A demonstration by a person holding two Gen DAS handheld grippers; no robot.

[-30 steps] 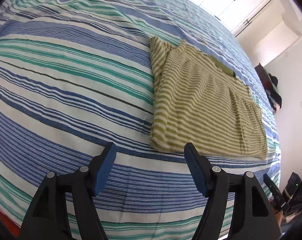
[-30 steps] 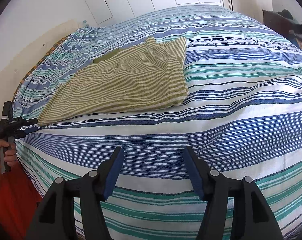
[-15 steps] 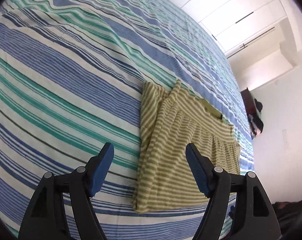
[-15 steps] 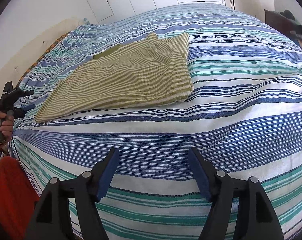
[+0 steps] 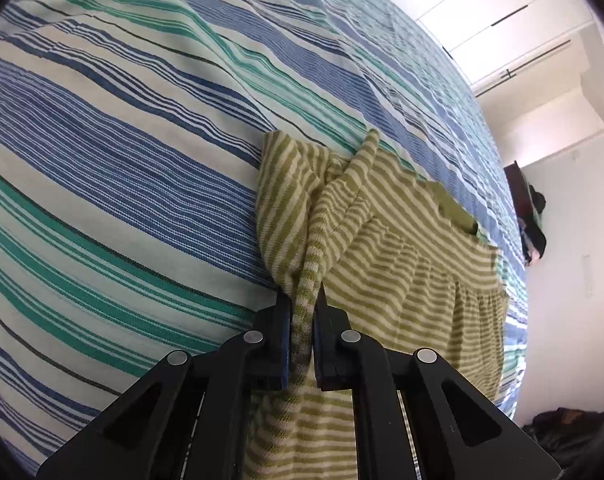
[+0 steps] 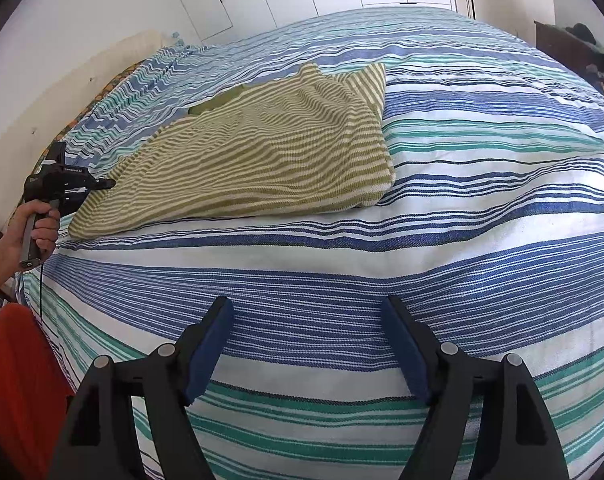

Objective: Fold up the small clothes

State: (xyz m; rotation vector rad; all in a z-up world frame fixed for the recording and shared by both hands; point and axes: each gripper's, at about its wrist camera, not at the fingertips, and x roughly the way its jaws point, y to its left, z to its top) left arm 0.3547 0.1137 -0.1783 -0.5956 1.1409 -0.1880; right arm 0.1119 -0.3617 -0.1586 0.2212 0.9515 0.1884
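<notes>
Left wrist view: my left gripper (image 5: 303, 312) is clamped tight on a raised fold of the small garment (image 5: 402, 272), a soft ribbed knit in olive and cream stripes; the pinched ridge runs up between the blue pads. It lies on the bedspread (image 5: 121, 160), a woven cotton in blue, teal and white bands, with a plain olive patch showing at its far edge.

Right wrist view: my right gripper (image 6: 308, 344) hangs over bare bedspread (image 6: 462, 208) near the bed's front edge, jaws wide and opening, nothing between them. The garment (image 6: 261, 156) lies flat, roughly rectangular, toward the bed's left edge. My left hand (image 6: 37, 232) holds the left gripper (image 6: 101, 184) at the garment's left side.
</notes>
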